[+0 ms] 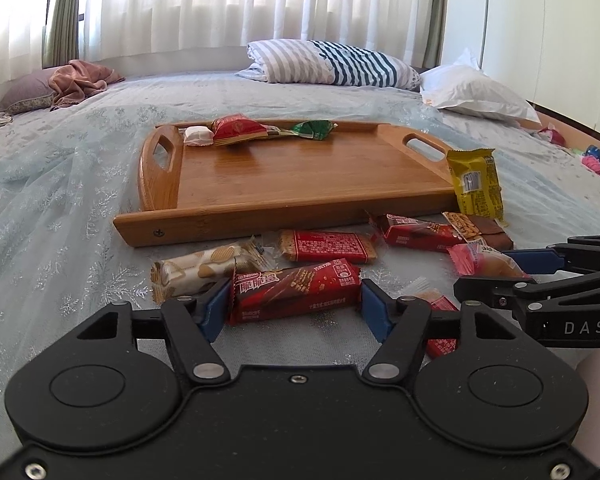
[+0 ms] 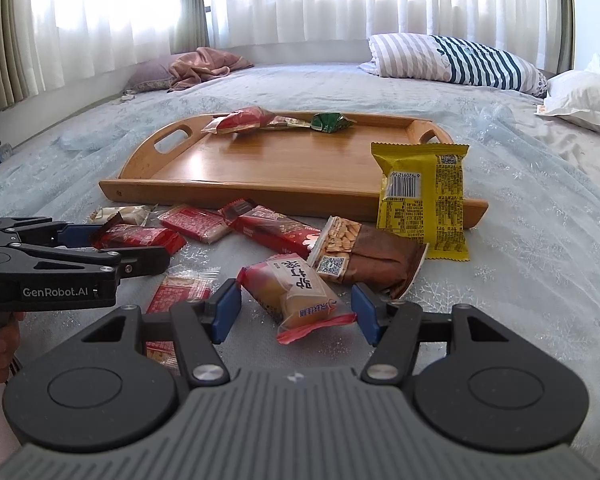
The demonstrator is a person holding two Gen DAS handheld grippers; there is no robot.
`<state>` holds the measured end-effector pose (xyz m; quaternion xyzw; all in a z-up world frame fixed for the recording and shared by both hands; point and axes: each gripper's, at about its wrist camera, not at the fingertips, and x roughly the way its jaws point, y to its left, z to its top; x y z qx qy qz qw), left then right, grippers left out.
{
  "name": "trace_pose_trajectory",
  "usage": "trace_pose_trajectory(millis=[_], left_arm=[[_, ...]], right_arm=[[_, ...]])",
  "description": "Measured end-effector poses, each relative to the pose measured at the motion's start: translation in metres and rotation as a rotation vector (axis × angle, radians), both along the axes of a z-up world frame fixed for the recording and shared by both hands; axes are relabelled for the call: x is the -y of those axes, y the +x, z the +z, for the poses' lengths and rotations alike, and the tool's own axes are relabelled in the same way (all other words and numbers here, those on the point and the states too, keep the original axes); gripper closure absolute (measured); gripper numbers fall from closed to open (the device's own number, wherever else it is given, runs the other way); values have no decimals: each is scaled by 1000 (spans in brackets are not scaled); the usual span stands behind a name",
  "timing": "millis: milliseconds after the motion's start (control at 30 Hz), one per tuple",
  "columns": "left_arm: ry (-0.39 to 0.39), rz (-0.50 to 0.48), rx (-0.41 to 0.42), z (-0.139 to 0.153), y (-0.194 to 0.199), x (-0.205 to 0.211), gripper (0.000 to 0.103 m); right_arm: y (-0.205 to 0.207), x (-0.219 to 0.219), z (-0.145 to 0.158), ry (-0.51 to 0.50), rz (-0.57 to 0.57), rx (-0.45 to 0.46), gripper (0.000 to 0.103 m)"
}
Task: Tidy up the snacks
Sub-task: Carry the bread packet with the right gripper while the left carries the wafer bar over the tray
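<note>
A wooden tray (image 1: 300,176) (image 2: 284,168) lies on the bed with three snacks at its far edge. Several snack packs lie in front of it. My left gripper (image 1: 294,306) is open, its blue pads on either side of a red wafer bar (image 1: 296,292) on the bedspread. My right gripper (image 2: 296,312) is open, astride a clear-and-red bread pack (image 2: 296,292). Each gripper shows in the other's view, the left (image 2: 112,248) and the right (image 1: 512,268). A yellow pack (image 2: 422,196) leans on the tray's near right corner.
A brown peanut pack (image 2: 364,256), red bars (image 2: 272,228) and a beige biscuit pack (image 1: 200,268) lie scattered in front of the tray. Striped bedding (image 1: 332,62) and a white pillow (image 1: 472,92) lie at the back, pink cloth (image 1: 84,80) at the far left.
</note>
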<state>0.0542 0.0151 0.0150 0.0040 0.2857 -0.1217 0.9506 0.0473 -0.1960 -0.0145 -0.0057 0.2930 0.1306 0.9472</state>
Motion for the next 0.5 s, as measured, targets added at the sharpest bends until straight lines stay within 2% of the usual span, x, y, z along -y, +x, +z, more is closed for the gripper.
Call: trace_pose_trajectory(millis=[500], left_arm=[[5,-3,7,2,-2,-1,38]], right_arm=[[-2,-2,0,-2,10,-3,39]])
